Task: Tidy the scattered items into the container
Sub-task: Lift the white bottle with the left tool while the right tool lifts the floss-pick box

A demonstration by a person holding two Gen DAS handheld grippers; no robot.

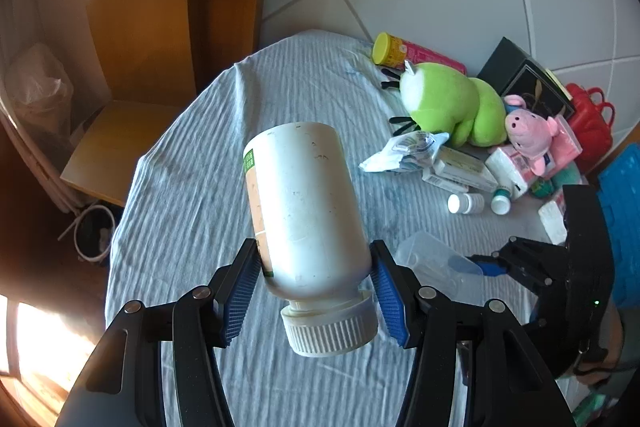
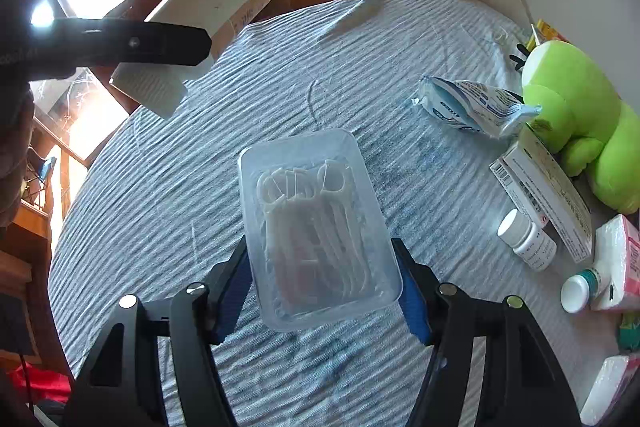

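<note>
little of the tidying appears done: a frog plush (image 1: 452, 103), a pig plush (image 1: 528, 135), a wipes pack (image 1: 404, 153), boxes (image 1: 460, 171) and two vials (image 1: 466, 203) are left scattered on the table (image 1: 192, 195) around the frog. a white bottle (image 1: 304, 211) is held above the table in the left gripper (image 1: 316, 291), closed on its shoulder. a clear floss box (image 2: 316, 227) is gripped by the right gripper (image 2: 324, 287), left of the frog. the blue container (image 1: 624, 211) is seen at the far edge.
</note>
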